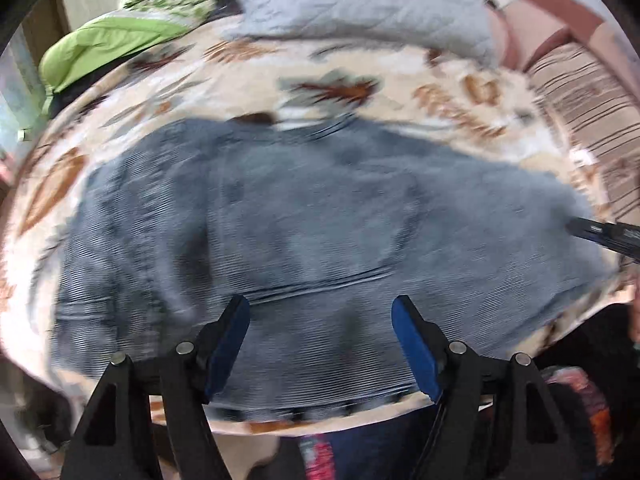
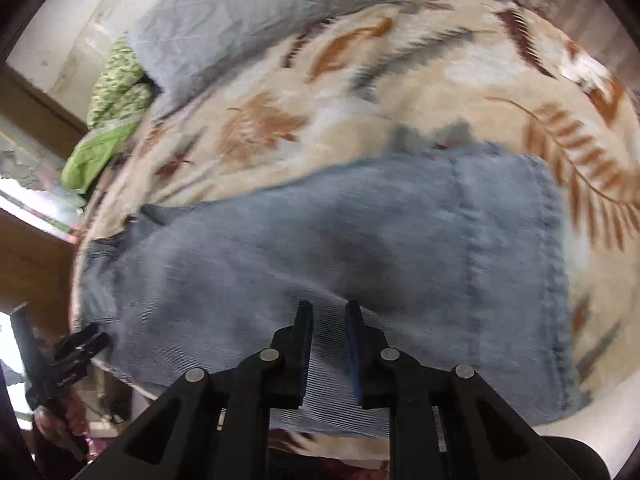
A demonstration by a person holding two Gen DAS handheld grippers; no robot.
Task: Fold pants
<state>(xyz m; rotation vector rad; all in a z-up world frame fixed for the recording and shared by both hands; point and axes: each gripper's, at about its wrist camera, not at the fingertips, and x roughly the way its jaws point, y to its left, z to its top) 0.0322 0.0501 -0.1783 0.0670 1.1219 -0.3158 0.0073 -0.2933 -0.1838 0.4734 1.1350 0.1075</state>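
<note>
Blue-grey denim pants (image 1: 320,220) lie spread flat on a leaf-patterned blanket (image 1: 440,92). My left gripper (image 1: 320,308) hangs over their near part, jaws wide open, nothing between the blue pads. The other end of the pants (image 2: 360,248), with a stitched hem at the right, fills the right wrist view. My right gripper (image 2: 328,308) hovers over the denim with only a narrow gap between its fingers and nothing pinched. The right gripper (image 1: 576,226) pokes in at the pants' right edge, and the left gripper (image 2: 96,336) shows at the far left. Both views are blurred.
A grey quilted pillow (image 1: 360,0) lies at the back of the bed, with green bedding (image 1: 112,40) to its left. Striped fabric (image 1: 592,92) sits at the right. Wooden furniture (image 2: 32,264) stands by the blanket's (image 2: 280,120) left edge.
</note>
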